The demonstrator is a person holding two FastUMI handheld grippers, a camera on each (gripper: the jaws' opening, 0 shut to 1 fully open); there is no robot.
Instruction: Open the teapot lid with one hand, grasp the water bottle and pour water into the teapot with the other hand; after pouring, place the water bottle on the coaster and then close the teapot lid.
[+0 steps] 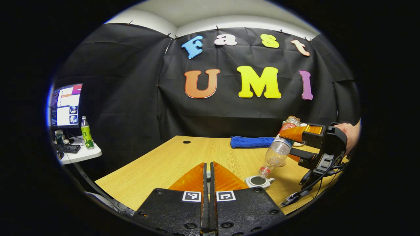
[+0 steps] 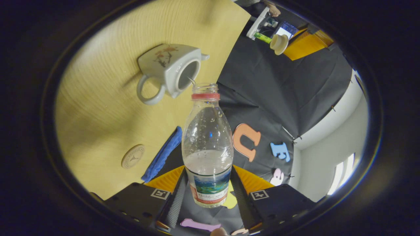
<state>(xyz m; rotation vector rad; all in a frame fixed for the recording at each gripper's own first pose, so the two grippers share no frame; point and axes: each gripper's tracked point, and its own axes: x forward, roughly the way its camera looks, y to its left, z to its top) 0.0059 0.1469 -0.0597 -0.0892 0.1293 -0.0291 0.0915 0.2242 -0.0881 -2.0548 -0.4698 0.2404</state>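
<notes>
From the right gripper view I see my right gripper [image 2: 207, 193] clamped on the water bottle [image 2: 207, 144], a finger pressing each side of its labelled lower body. The bottle is tipped, its uncapped mouth just beside the open top of the teapot [image 2: 169, 70], and a thin stream runs from the mouth into the opening. The teapot stands on the wooden counter [image 2: 108, 108] with its lid off. Nearer to me on the counter lies the round coaster [image 2: 133, 156], bare, and just beside it the blue cloth [image 2: 162, 154].

In the left gripper view my left gripper [image 1: 207, 178] has its fingers closed tight together; I cannot tell what sits between them here. The right gripper view shows that gripper far off, carrying the teapot lid [image 2: 279, 43] up in the air, well apart from the teapot. To the far left of the left gripper view a side table holds a monitor [image 1: 65, 105] and a green bottle [image 1: 86, 132].
</notes>
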